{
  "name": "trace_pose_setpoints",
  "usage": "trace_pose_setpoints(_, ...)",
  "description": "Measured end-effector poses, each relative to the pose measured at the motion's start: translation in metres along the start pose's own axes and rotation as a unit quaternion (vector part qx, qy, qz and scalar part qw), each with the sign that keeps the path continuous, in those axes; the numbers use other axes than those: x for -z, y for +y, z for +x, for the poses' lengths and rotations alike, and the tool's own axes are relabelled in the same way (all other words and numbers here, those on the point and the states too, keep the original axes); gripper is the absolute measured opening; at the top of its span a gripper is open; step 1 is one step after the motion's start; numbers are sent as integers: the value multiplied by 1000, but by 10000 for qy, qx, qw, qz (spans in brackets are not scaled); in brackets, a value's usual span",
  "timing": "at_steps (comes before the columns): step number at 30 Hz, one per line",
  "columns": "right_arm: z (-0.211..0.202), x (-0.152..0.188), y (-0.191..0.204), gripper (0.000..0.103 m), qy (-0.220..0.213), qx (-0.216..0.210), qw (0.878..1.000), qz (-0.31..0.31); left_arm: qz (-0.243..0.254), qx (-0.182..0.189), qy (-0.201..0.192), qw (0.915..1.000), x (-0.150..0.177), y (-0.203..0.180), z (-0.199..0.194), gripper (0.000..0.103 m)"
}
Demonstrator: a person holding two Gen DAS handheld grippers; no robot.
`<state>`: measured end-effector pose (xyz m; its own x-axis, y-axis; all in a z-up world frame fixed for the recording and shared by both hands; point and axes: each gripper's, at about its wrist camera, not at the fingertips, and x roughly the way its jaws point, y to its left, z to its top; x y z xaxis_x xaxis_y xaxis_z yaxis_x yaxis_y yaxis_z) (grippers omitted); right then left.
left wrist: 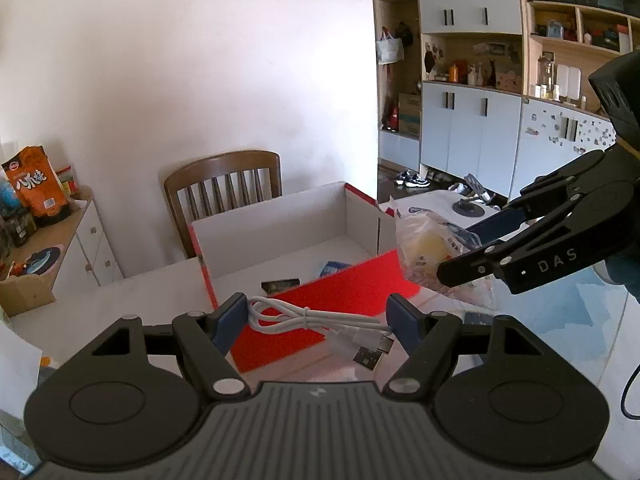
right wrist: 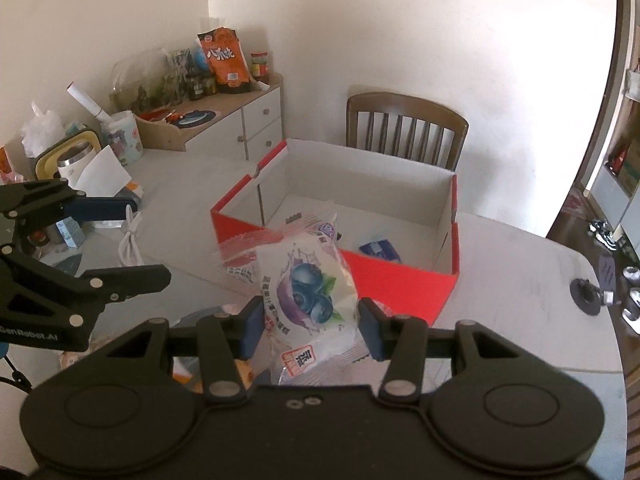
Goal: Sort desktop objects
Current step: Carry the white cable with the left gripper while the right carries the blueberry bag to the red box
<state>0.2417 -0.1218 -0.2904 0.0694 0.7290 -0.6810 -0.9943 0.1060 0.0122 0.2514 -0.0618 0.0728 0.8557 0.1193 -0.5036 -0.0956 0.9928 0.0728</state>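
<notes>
My left gripper (left wrist: 316, 320) is shut on a coiled white USB cable (left wrist: 316, 322), held just in front of the red cardboard box (left wrist: 352, 292). The cable also hangs from it in the right wrist view (right wrist: 130, 240). My right gripper (right wrist: 310, 324) is shut on a clear snack bag with a blueberry picture (right wrist: 308, 280), held at the box's near wall (right wrist: 400, 284). The bag shows at the box's right corner in the left wrist view (left wrist: 428, 248). Inside the box lie a blue packet (right wrist: 380, 249) and a small dark object (left wrist: 280, 285).
The box stands on a white table (right wrist: 520, 264). A wooden chair (right wrist: 404, 128) stands behind it. A low cabinet (right wrist: 224, 120) with snack bags and jars is at the left. Cups, tissue and clutter (right wrist: 100, 152) sit at the table's left.
</notes>
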Motion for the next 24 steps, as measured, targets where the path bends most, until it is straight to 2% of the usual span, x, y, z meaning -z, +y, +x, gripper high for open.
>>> trace_pose_setpoints(10,18,-24,-33,50,-15,-83,9999,-55,-51,-95,-58,9999,-33,-7,34,76)
trace_pose_setpoints(24,52,-57,-60,50,-9,-104,9999,-113,-398,-233,99,9989,-70,19,93,76)
